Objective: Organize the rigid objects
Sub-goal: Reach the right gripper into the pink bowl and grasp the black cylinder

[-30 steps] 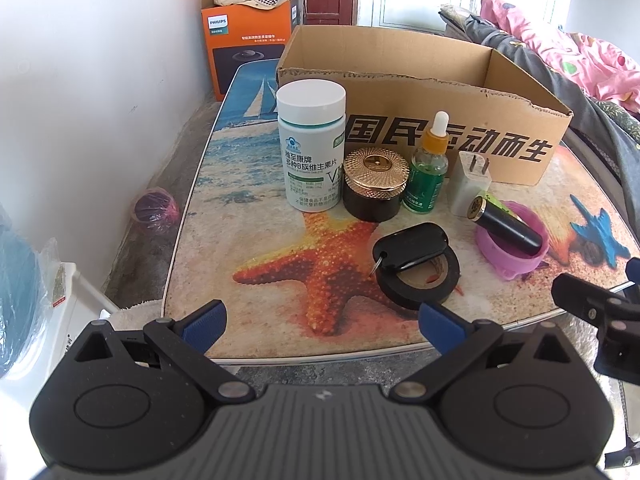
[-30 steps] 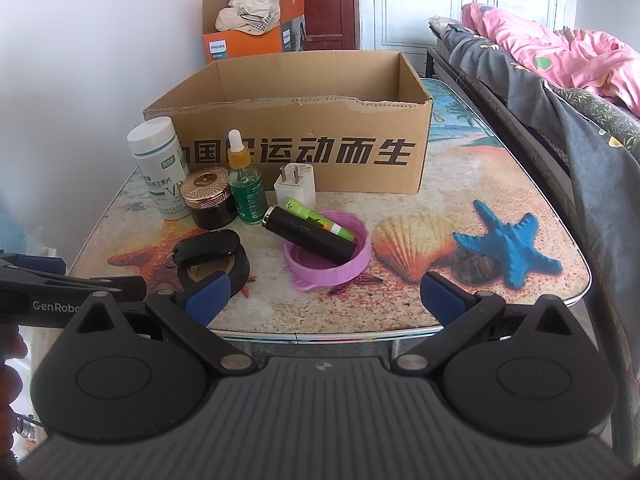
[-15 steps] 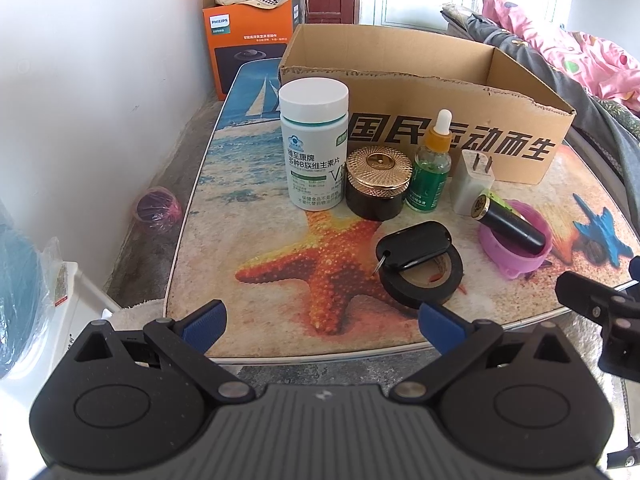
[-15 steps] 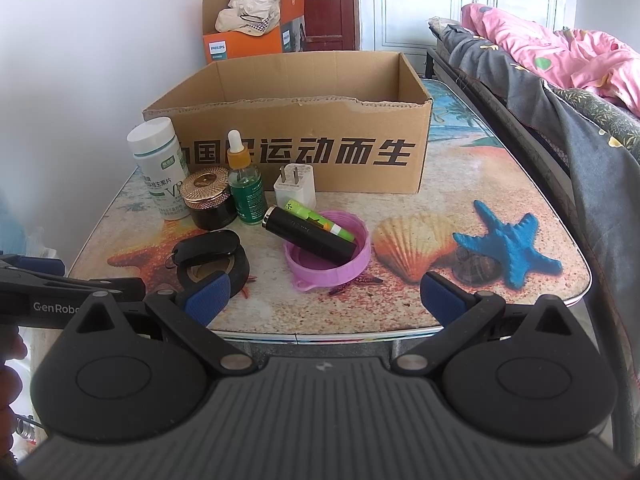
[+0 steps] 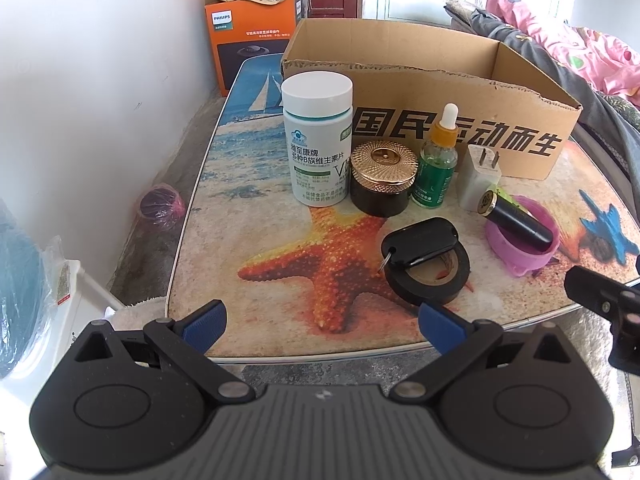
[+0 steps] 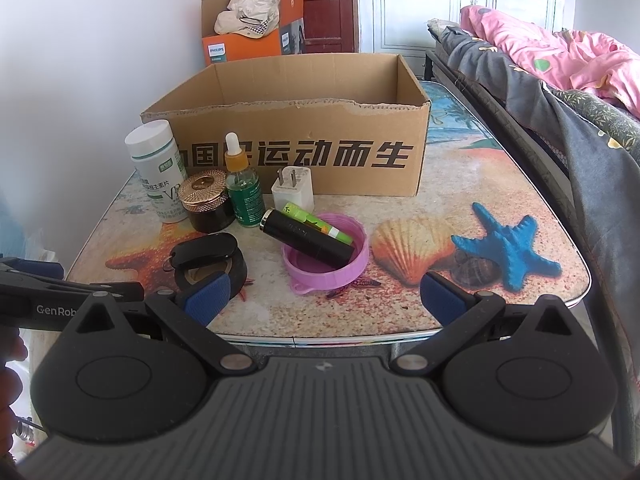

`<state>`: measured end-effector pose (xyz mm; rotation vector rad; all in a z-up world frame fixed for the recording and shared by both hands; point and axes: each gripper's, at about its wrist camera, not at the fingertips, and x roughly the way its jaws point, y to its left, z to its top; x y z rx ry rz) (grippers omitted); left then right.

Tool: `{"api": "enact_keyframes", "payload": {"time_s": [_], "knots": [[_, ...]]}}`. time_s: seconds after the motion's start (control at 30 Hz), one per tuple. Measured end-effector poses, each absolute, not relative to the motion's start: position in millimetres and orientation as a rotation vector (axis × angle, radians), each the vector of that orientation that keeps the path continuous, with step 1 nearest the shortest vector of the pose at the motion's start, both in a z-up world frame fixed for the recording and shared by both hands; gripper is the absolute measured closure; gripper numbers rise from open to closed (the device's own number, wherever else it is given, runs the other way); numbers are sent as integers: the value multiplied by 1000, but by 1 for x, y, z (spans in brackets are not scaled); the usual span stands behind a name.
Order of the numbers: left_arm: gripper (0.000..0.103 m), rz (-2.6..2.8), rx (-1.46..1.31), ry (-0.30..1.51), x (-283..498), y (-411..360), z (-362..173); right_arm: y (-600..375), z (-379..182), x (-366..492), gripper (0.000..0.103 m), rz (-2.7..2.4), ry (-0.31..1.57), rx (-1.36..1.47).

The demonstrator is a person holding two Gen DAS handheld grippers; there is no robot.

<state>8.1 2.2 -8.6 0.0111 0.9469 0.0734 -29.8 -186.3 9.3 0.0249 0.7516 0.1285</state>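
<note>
Left view has crept closer to the table since a second ago: white bottle and box edge sit larger in frame. Right view unchanged, nothing on the table has shifted.

Left gripper point(image 5: 320, 322) hangs at the near table edge, fingers spread wide, nothing between them. Right gripper point(image 6: 322, 300) same: splayed, empty, just short of the table point(image 6: 460, 184) edge.

Nearest item: black tape roll point(image 5: 434, 276) lying flat, with a black key fob point(image 5: 420, 242) resting across its top. Just right of it, pink bowl point(image 6: 326, 254) holding a black cylinder point(image 6: 308, 238) propped on the rim, tilted, gold-capped end sticking out to the left. A green battery point(image 6: 316, 222) lies behind the cylinder, one end inside the bowl.

Next row, left to right, all upright and nearly touching: white supplement bottle point(image 5: 318, 138), dark jar with gold lid point(image 5: 382, 178), green dropper bottle point(image 5: 438, 166), white charger plug point(image 5: 480, 176) with prongs up.

Behind them, open cardboard box point(image 6: 304, 152), printed side facing the grippers. Visible inner walls are bare; floor of the box is hidden from both views, so contents can't be told.

Farthest: orange Philips box point(image 6: 240, 46) with cloth and a cap piled on top. Bedding point(image 6: 560, 64) along the right side.
</note>
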Motion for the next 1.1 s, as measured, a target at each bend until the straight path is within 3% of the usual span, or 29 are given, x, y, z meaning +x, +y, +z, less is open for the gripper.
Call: {"api": "enact_keyframes", "payload": {"time_s": [0.23, 0.47, 0.7, 1.03, 1.1], "knots": [[1, 58, 22, 947, 15, -3, -12, -191, 6, -22, 1, 139, 734, 22], [1, -125, 38, 840, 19, -25, -6, -221, 17, -15, 1, 190, 606, 18], [4, -386, 1, 725, 21, -53, -2, -245, 20, 6, 4, 389, 603, 148], [30, -492, 28, 792, 36, -81, -15, -228, 4, 39, 55, 542, 690, 121], [35, -508, 16, 809, 38, -82, -18, -229, -3, 49, 59, 555, 727, 138]]}}
